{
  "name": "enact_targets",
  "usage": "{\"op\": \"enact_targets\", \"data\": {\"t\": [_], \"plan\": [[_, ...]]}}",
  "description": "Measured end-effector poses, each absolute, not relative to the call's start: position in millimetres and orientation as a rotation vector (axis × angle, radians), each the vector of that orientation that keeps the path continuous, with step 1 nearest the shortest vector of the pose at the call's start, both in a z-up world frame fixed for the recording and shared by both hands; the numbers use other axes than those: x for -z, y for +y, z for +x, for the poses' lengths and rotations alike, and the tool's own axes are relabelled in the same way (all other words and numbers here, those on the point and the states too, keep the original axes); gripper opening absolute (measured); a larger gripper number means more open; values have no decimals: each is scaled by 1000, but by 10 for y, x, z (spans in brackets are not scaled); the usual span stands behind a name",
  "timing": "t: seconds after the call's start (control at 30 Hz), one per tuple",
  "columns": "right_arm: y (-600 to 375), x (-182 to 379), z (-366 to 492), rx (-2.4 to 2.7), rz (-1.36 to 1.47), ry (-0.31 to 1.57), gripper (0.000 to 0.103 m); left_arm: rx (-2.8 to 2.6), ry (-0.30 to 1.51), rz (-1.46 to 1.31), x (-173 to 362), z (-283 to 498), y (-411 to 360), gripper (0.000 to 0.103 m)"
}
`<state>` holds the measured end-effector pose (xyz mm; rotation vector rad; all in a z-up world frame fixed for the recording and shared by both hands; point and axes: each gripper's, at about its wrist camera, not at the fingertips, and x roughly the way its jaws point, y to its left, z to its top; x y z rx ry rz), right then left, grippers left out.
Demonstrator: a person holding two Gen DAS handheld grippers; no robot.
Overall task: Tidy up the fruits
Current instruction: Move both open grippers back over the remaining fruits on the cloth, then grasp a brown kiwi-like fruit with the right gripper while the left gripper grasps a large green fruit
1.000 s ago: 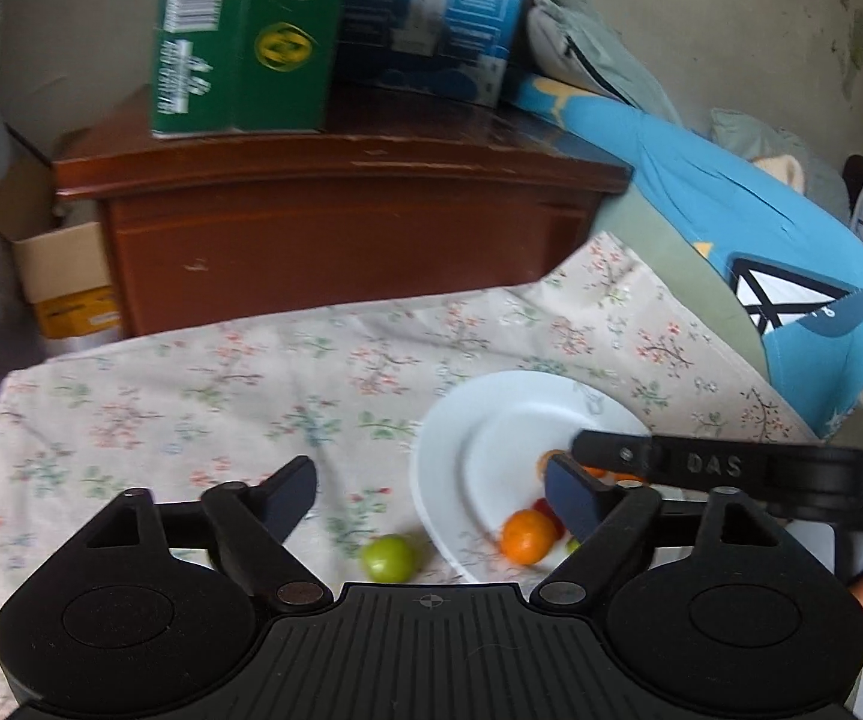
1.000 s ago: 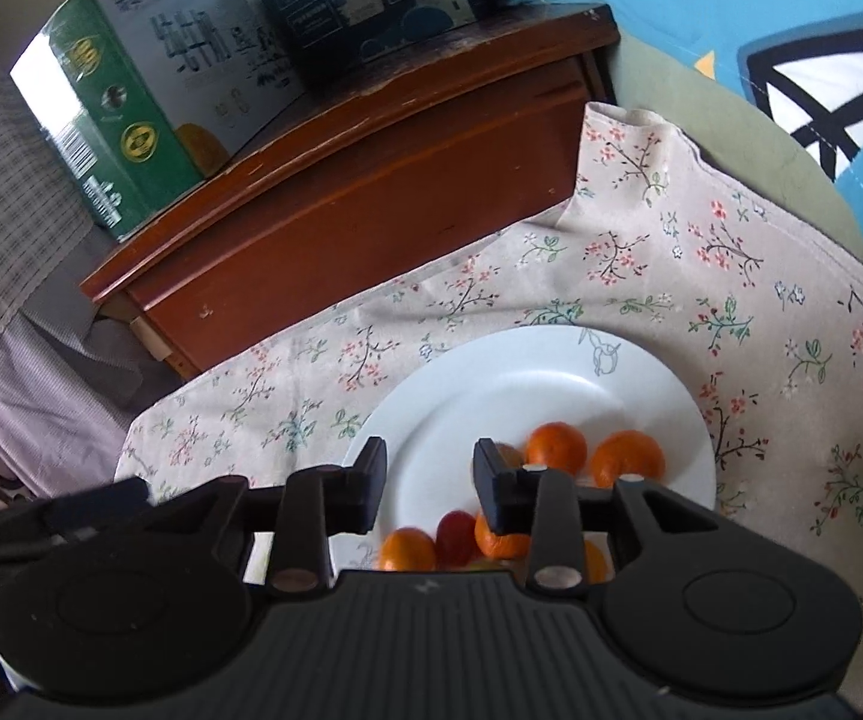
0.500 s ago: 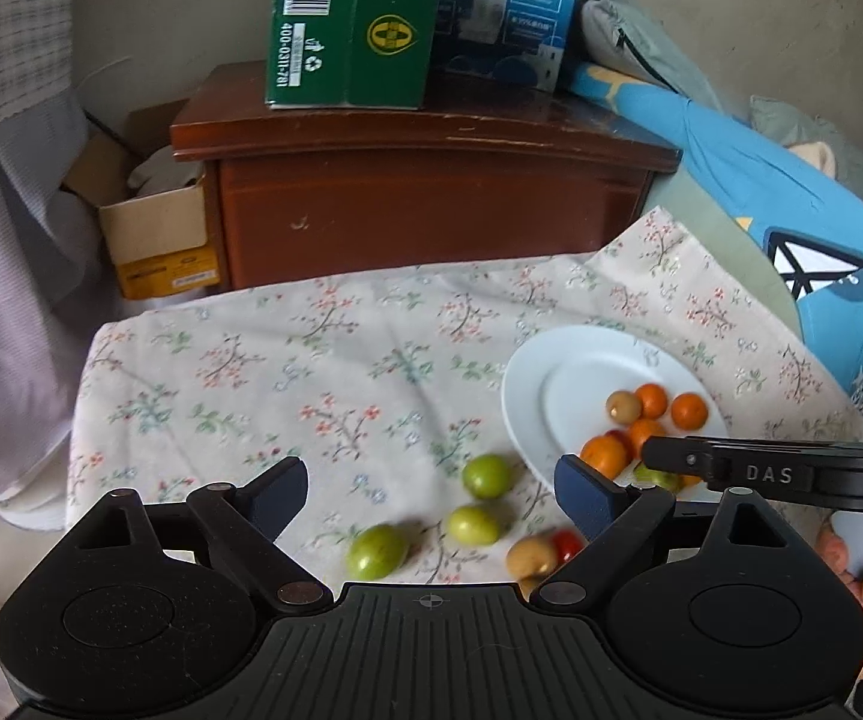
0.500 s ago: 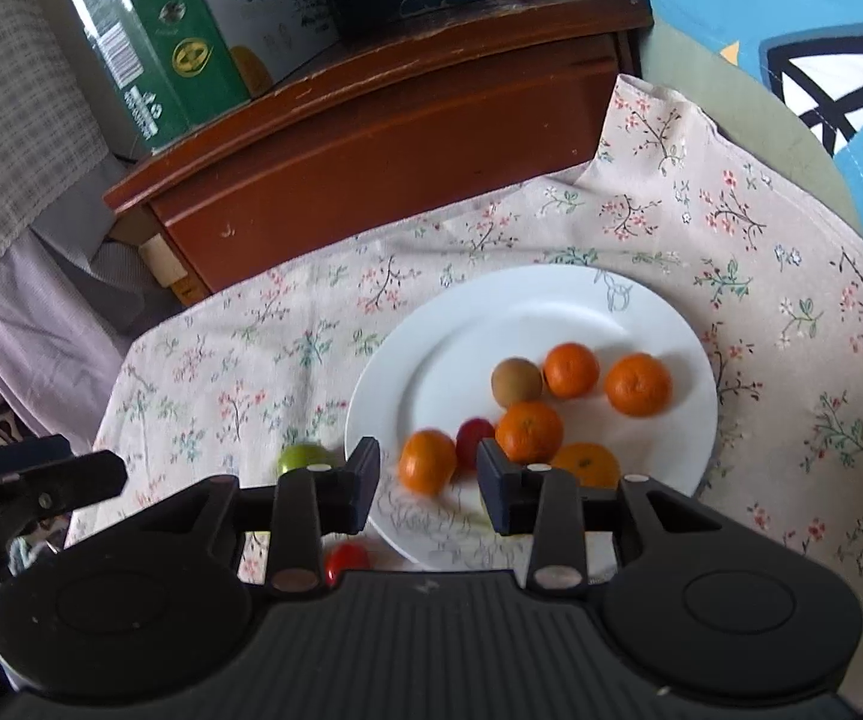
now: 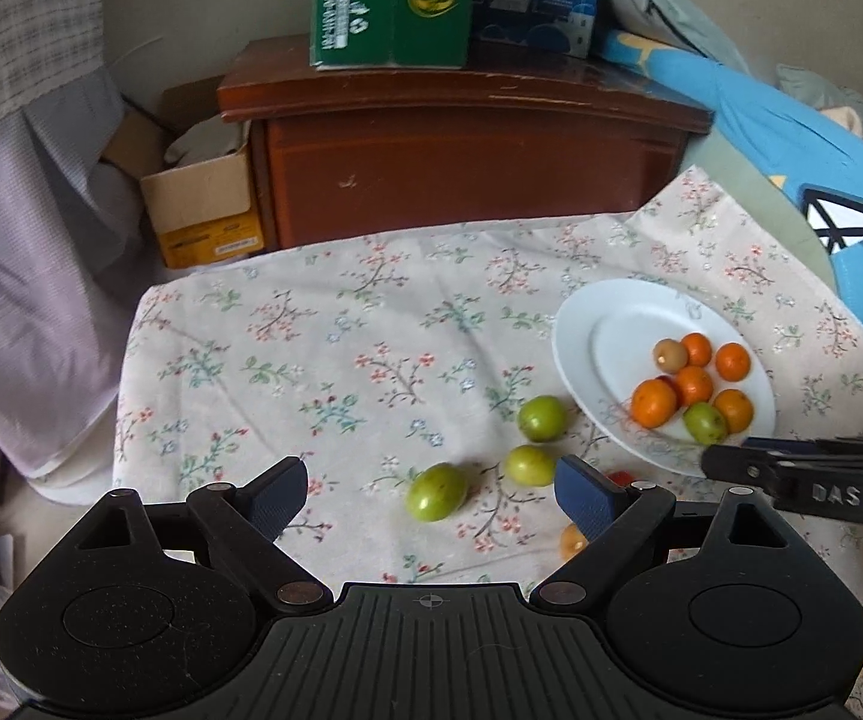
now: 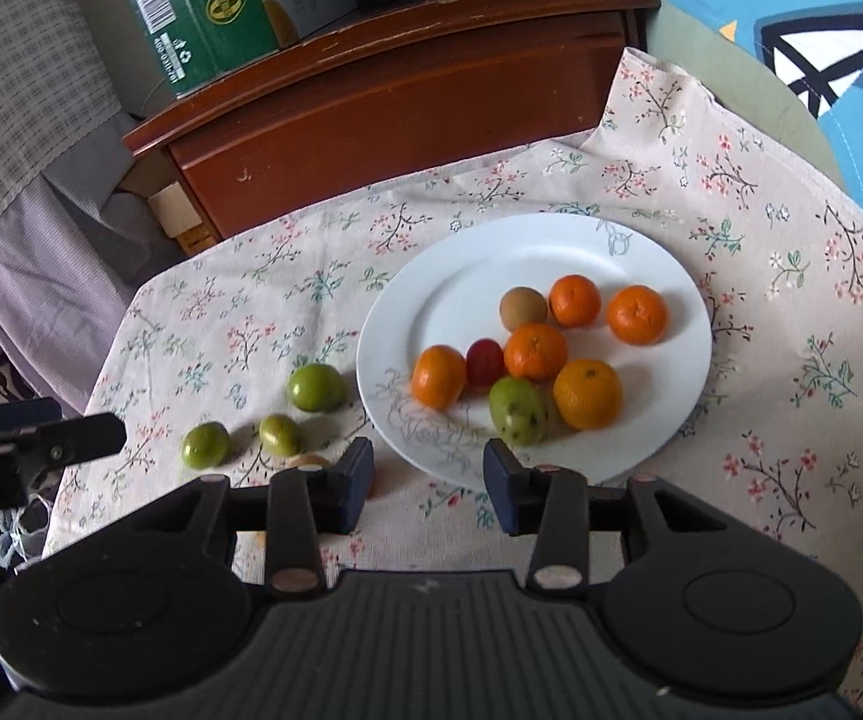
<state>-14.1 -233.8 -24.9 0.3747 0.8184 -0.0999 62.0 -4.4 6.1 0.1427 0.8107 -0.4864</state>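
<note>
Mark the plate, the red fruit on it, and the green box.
plate point(image 6: 659, 420): right wrist view, bare rim on its right side.
red fruit point(image 6: 484, 360): right wrist view, middle of its top.
green box point(image 5: 392, 6): left wrist view, middle of its front face.

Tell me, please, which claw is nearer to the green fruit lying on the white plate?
Right. The right claw, empty with its jaws opening, sits just before the green fruit at the plate's near rim. The left claw is off beside the plate, over the cloth.
</note>
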Motion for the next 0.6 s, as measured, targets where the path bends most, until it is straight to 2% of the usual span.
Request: {"op": "enact_targets", "data": {"t": [0.6], "plan": [[-1878, 414, -295, -116, 361, 820, 42, 400, 808, 154, 160, 759, 177, 90]]}}
